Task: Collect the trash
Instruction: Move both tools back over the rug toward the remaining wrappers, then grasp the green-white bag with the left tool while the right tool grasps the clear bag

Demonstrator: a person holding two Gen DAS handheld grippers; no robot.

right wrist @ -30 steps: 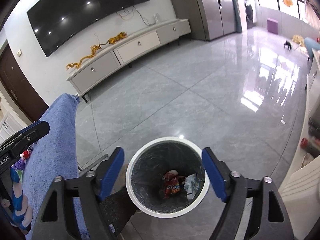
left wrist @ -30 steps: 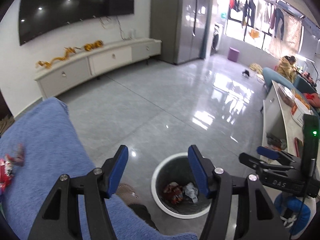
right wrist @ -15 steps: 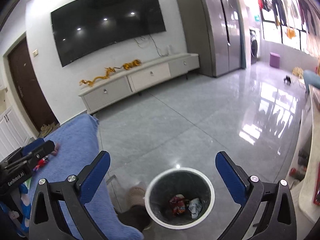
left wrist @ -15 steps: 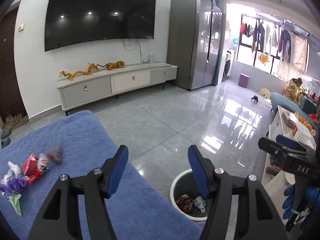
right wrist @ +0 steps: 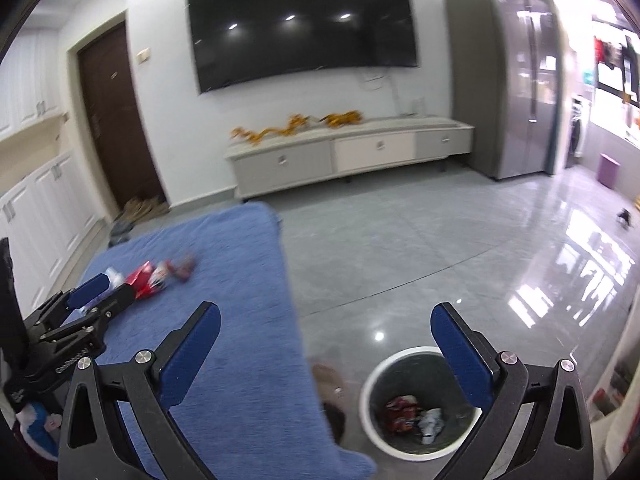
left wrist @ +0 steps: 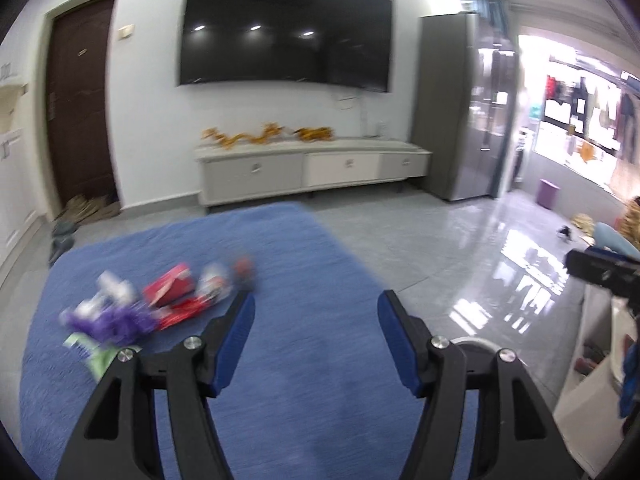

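Both views had swung from the bin [right wrist: 420,404] toward the blue-covered desk [left wrist: 300,340]. The left tool [left wrist: 316,320] and right tool [right wrist: 326,336] gaped empty. The trash [left wrist: 160,300] lay blurred, uncountable; two scraps sat binned.

Both grippers point forward and downward. The left gripper [left wrist: 316,330] holds its blue pads partly apart, nothing between them. The right gripper [right wrist: 326,346] gapes widest, empty, at three o'clock of the left.

Glossy grey floor [right wrist: 400,248], wall television [right wrist: 304,24], seemingly white cabinet [right wrist: 348,152].
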